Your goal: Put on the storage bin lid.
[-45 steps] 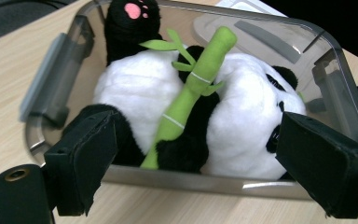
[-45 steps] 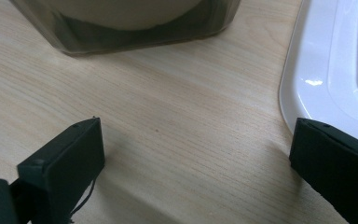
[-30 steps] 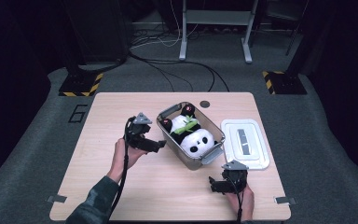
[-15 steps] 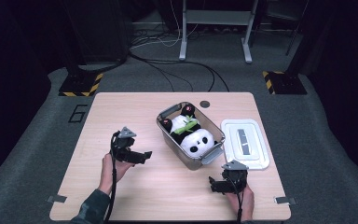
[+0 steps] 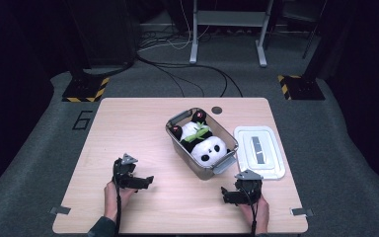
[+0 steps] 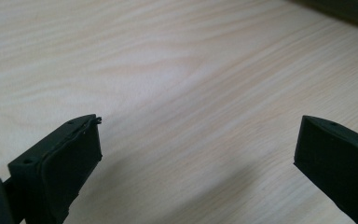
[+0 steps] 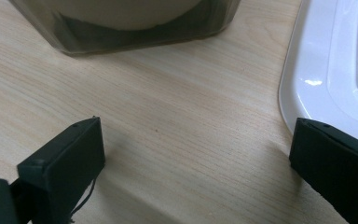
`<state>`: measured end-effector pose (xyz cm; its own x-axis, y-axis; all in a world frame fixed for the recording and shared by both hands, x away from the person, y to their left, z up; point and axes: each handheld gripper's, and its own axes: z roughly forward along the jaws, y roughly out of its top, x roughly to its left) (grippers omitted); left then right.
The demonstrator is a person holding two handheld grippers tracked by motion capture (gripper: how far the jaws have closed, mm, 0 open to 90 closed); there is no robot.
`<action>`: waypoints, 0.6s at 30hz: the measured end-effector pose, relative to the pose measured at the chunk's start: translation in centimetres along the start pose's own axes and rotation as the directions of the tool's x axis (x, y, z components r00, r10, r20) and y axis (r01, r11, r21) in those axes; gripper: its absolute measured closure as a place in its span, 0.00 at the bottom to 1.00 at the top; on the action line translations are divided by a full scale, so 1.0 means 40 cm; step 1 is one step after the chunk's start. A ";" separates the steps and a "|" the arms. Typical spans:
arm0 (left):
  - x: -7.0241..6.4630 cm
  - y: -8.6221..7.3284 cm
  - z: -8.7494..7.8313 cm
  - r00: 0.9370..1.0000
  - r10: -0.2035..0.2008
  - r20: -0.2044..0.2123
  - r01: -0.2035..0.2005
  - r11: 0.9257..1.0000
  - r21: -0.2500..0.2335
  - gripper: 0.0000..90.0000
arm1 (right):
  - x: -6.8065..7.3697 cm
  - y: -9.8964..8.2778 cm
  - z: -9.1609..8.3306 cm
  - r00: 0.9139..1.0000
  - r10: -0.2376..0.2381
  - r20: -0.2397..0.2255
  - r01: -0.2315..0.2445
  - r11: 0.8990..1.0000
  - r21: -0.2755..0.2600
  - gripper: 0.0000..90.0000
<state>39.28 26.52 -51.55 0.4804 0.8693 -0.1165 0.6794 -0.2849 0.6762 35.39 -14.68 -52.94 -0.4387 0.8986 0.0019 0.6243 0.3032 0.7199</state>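
On the counter (image 5: 143, 123): your left gripper (image 5: 140, 181) near-left, jaws just opened wide, nothing between | your right gripper (image 5: 225, 195) near the panda bin (image 5: 177, 136) and white lid (image 5: 274, 163), jaws wide, empty

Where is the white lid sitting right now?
In the high view the white lid lies flat on the table, on the right side, close beside the clear bin holding the plush panda, just beyond the right gripper.
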 end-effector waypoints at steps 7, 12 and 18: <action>-0.004 -0.035 0.008 0.999 0.004 -0.037 -0.006 0.998 -0.055 0.00 | 0.000 0.000 0.000 1.000 -0.001 0.001 0.001 1.000 0.001 0.03; -0.021 -0.043 0.012 0.992 0.075 -0.099 -0.079 0.996 -0.033 0.00 | -0.001 0.000 0.000 1.000 0.000 -0.005 0.000 1.000 0.001 0.03; -0.023 -0.043 0.013 0.992 0.072 -0.103 -0.076 0.997 -0.033 0.00 | 0.000 0.000 0.000 1.000 -0.001 -0.003 0.001 1.000 0.000 0.03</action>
<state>37.95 26.01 -52.97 0.4683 0.8836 0.0083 0.6221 -0.3363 0.7071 35.38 -14.70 -52.94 -0.4415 0.8972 0.0036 0.6240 0.3042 0.7198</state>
